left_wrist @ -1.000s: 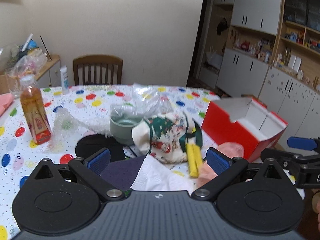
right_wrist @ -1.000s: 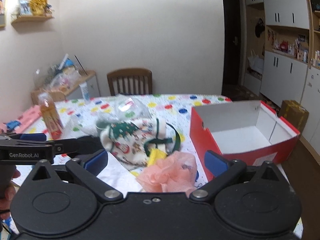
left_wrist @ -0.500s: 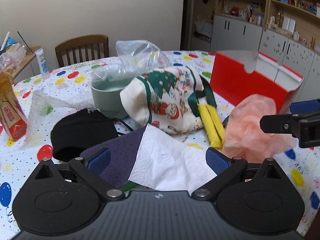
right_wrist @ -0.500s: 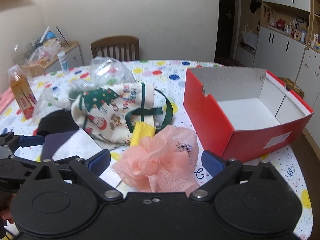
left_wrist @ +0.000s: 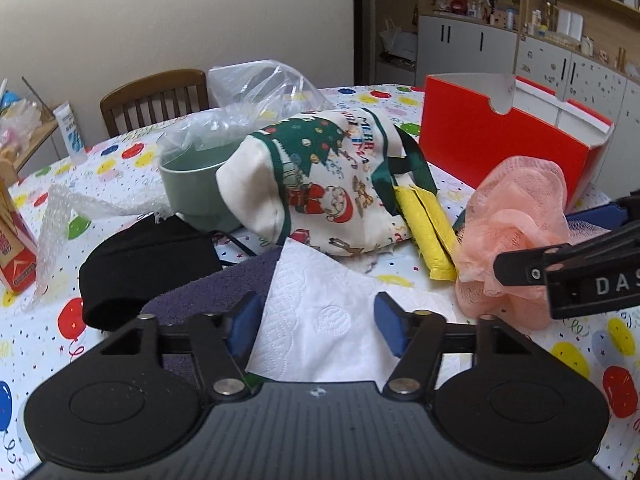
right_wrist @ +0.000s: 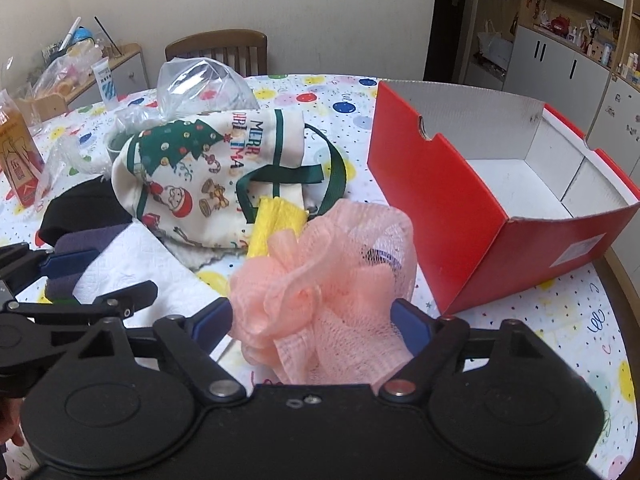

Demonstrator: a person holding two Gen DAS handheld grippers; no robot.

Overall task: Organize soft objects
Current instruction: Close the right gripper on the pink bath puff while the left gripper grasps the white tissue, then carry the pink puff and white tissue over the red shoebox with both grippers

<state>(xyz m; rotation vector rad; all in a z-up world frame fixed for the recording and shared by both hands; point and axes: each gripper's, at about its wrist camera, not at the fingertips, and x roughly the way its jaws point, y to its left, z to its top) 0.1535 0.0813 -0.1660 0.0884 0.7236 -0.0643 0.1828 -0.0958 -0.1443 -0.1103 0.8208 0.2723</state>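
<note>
A pile of soft things lies on the balloon-print table. A white paper napkin (left_wrist: 320,316) lies between the fingers of my left gripper (left_wrist: 318,330), which is open around it, over a purple towel (left_wrist: 208,292). My right gripper (right_wrist: 312,326) is open around a pink mesh bath pouf (right_wrist: 320,276), also in the left wrist view (left_wrist: 516,240). Behind them lie a Christmas-print cloth bag (right_wrist: 192,184), a yellow sponge cloth (left_wrist: 428,232) and a black cloth (left_wrist: 140,264). An open, empty red shoebox (right_wrist: 460,216) stands to the right.
A green bowl (left_wrist: 192,188) with a clear plastic bag (left_wrist: 256,92) sits behind the cloth bag. Bubble wrap (left_wrist: 60,216) and an orange carton (right_wrist: 16,152) stand at left. A wooden chair (right_wrist: 216,50) is at the far table edge, cabinets (right_wrist: 560,68) beyond.
Both grippers have moved forward and down to the table. The napkin now lies between the left fingers and the pouf between the right fingers; both jaws have narrowed a little.
</note>
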